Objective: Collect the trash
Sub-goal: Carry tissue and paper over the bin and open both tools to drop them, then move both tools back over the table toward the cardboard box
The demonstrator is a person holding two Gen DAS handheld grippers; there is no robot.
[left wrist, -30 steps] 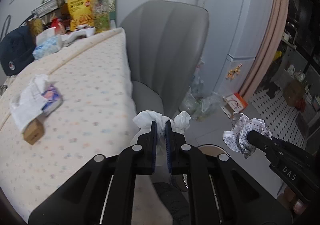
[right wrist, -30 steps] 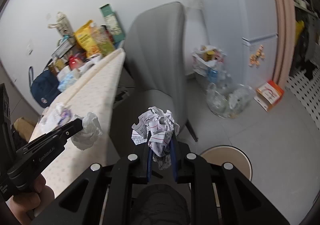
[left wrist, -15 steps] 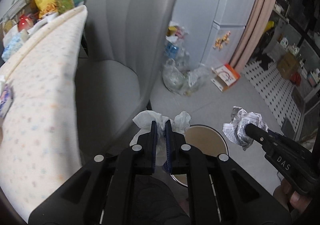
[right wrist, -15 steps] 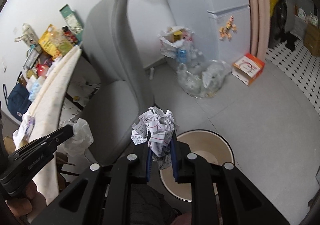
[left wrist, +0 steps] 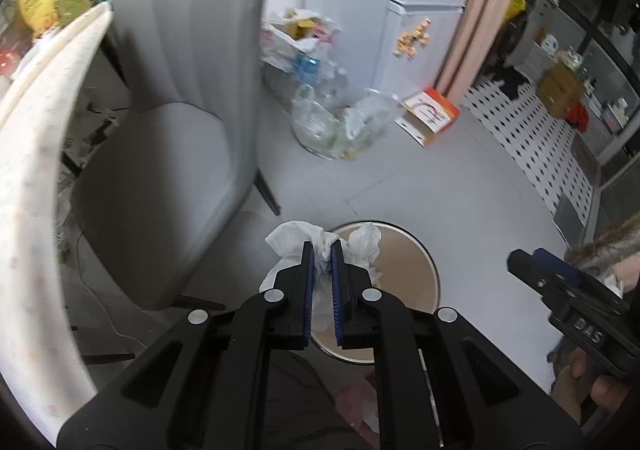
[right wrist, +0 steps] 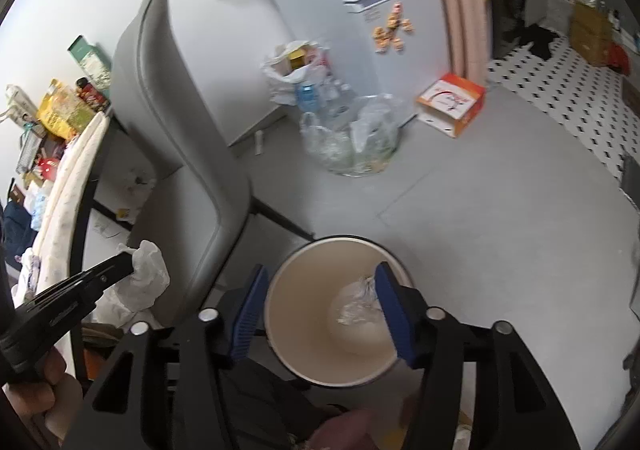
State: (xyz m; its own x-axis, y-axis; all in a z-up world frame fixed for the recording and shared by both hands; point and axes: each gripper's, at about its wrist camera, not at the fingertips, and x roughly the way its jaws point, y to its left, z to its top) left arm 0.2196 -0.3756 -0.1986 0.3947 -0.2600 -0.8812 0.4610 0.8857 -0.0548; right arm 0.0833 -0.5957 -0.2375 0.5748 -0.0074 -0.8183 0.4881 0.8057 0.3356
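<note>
My left gripper [left wrist: 320, 246] is shut on a crumpled white tissue [left wrist: 294, 240], which hangs over the near left rim of a round beige bin [left wrist: 434, 270] on the floor. In the right wrist view that gripper [right wrist: 127, 262] comes in from the left with the tissue [right wrist: 149, 274] beside the chair. My right gripper [right wrist: 322, 272] hovers right over the bin [right wrist: 340, 240]; its jaws are opening, with nothing between the blue pads [right wrist: 394, 310]. A crumpled printed paper ball [right wrist: 356, 304] lies at the bottom of the bin. The right gripper [left wrist: 524, 260] is also at the right edge of the left wrist view.
A grey padded chair [left wrist: 168, 137] stands left of the bin, and a table with a dotted cloth [left wrist: 32, 177] lies beyond it. Clear plastic bags of bottles [left wrist: 340, 121] and an orange box [left wrist: 434, 113] sit on the grey floor by the white fridge [left wrist: 424, 21].
Both grippers swung from the table side down over the floor bin. The right jaws opened and the printed paper ball dropped into the bin. The left still grips the tissue.
</note>
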